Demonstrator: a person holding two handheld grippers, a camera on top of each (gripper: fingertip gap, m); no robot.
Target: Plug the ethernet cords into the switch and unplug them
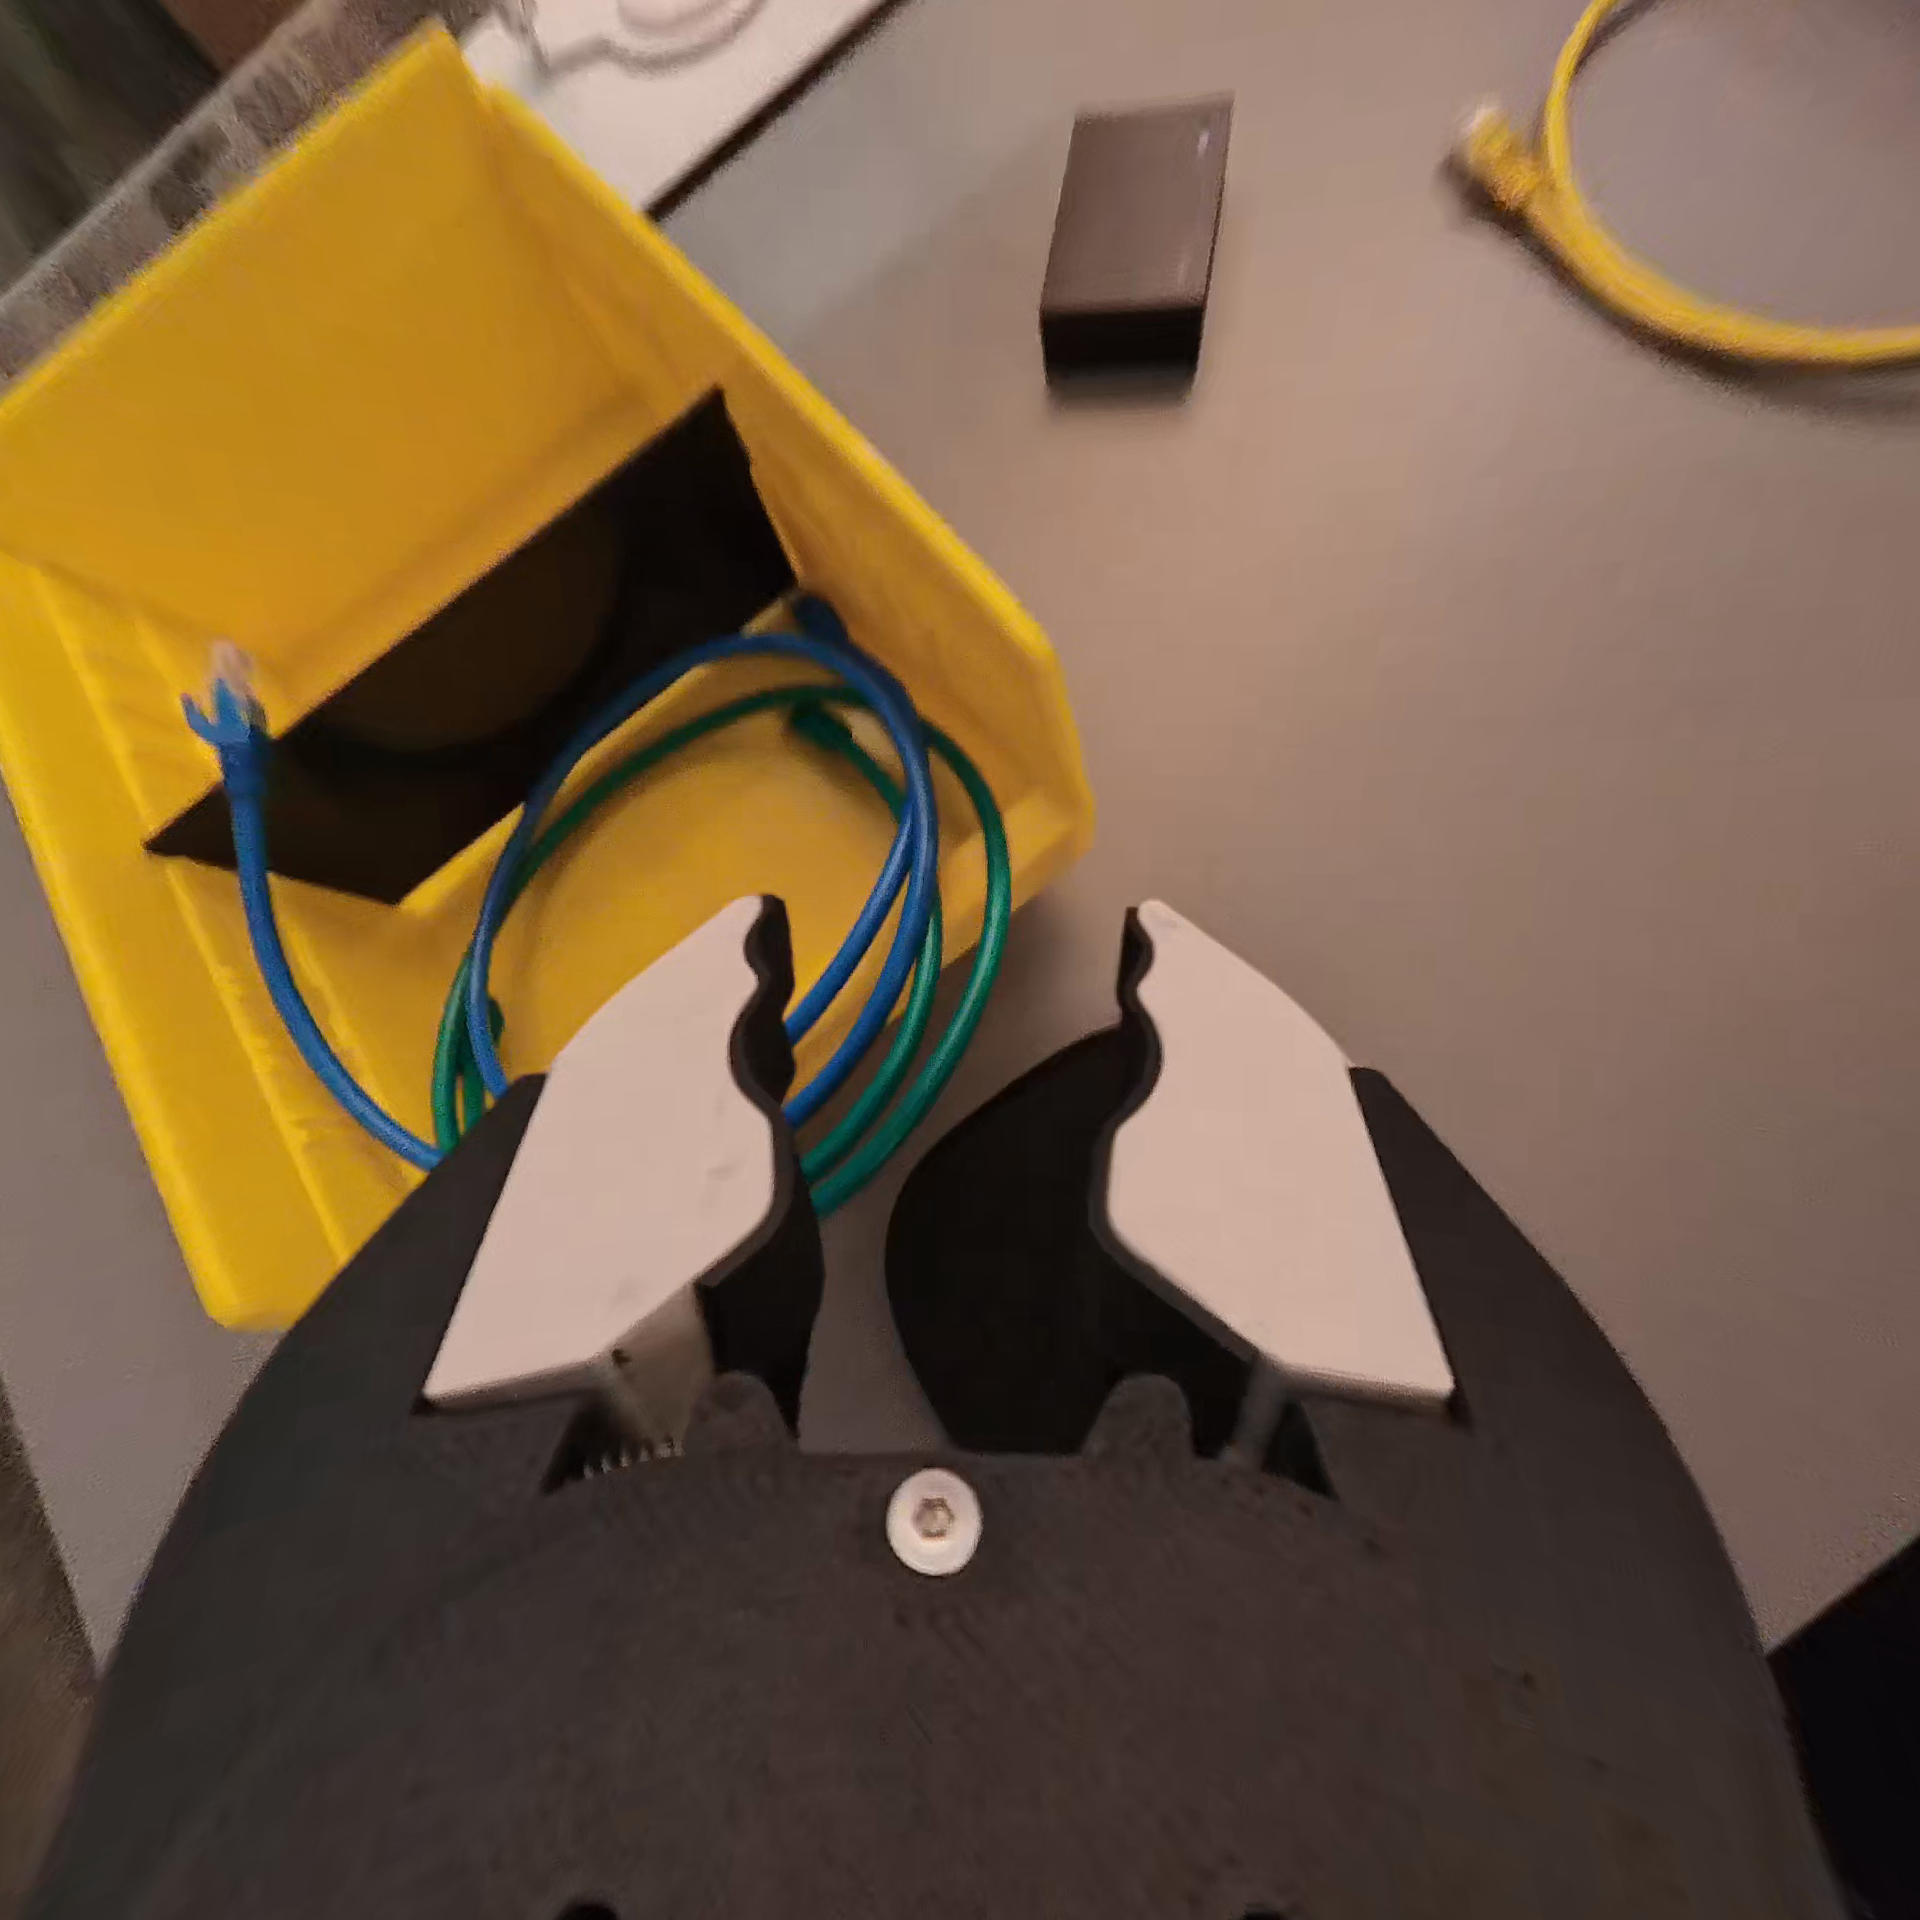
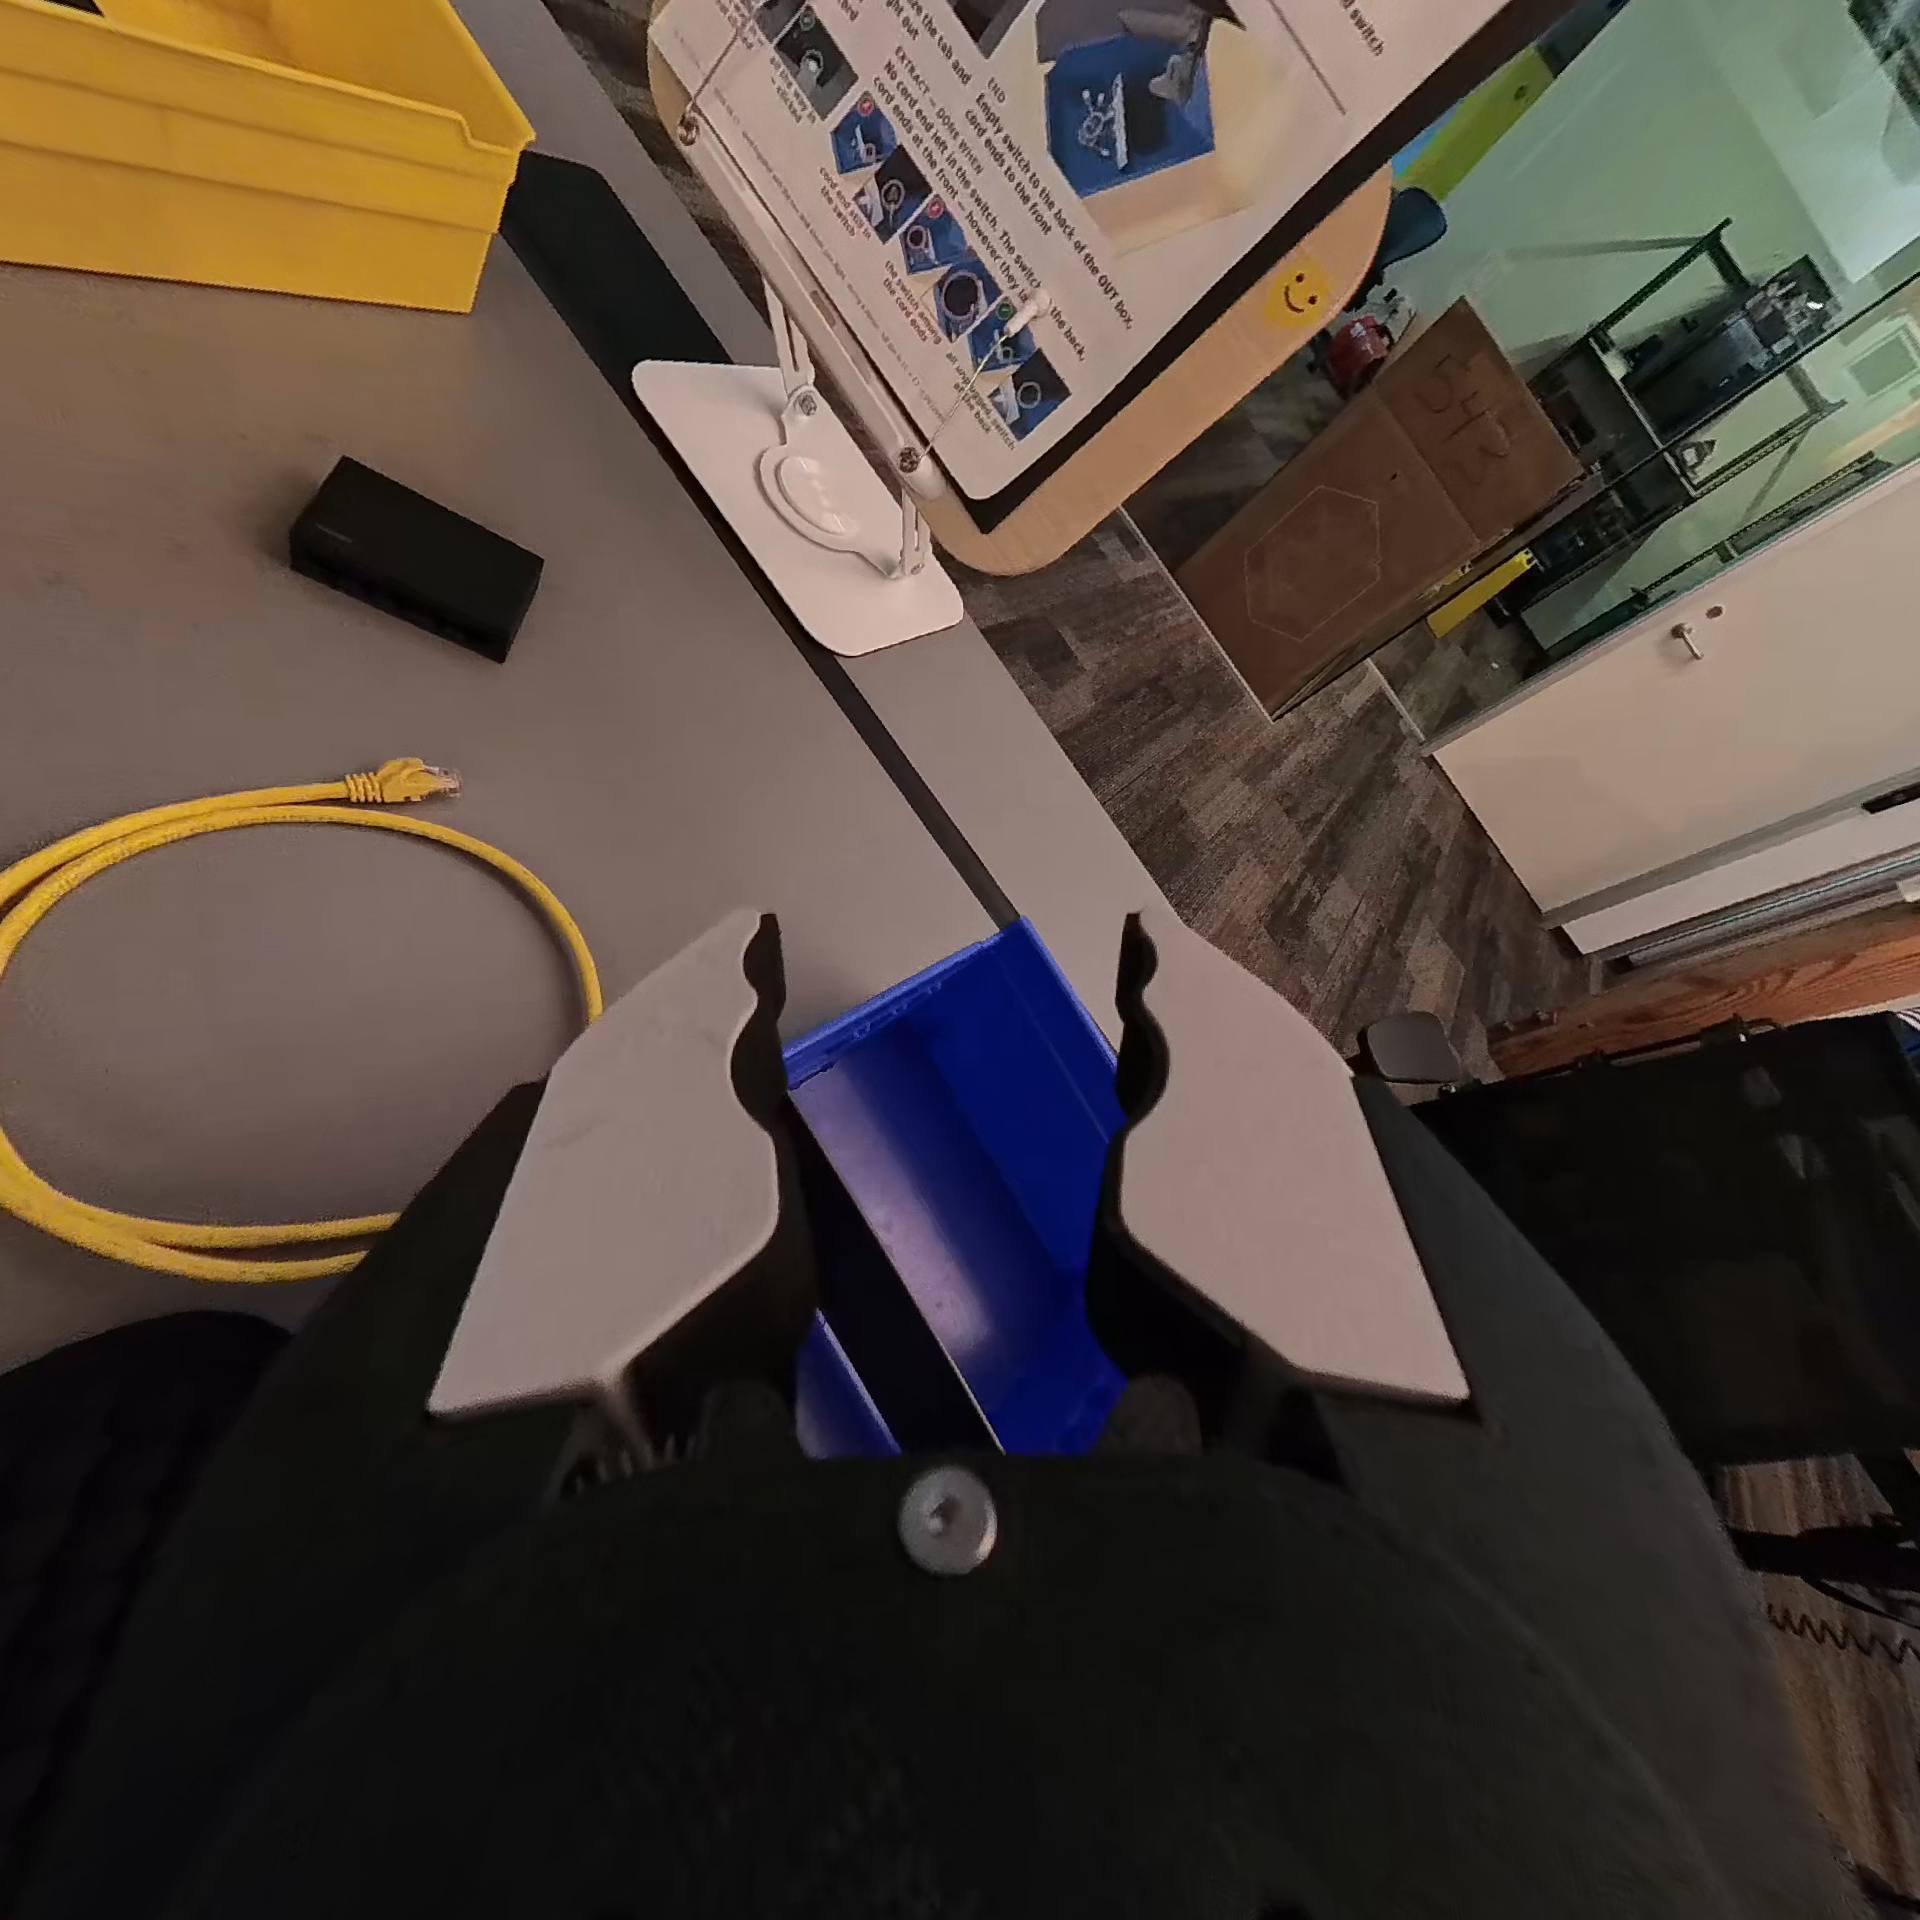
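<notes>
The black switch (image 1: 1138,234) lies on the grey table, also in the right wrist view (image 2: 416,556). A yellow ethernet cord (image 1: 1621,249) lies coiled on the table beside it (image 2: 312,997). A blue cord (image 1: 582,821) and a green cord (image 1: 935,987) lie coiled in the yellow bin (image 1: 312,364). My left gripper (image 1: 951,914) is open and empty, hovering over the bin's near corner above the cords. My right gripper (image 2: 951,930) is open and empty above the blue bin (image 2: 977,1143).
A black divider (image 1: 499,675) stands inside the yellow bin (image 2: 239,145). A white stand (image 2: 800,509) holds an instruction board (image 2: 1039,208) at the table's far edge. The table edge (image 2: 904,769) drops to carpet on the right, with a cardboard box (image 2: 1382,520) and cabinet beyond. Across from one pair of fingers to the other is roughly 50 centimetres. The black switch (image 1: 1138,234) is closer to my left gripper, around 25 centimetres from its tips; the right tips are 35 centimetres off. It turns up in the right wrist view (image 2: 382,528) as well.
</notes>
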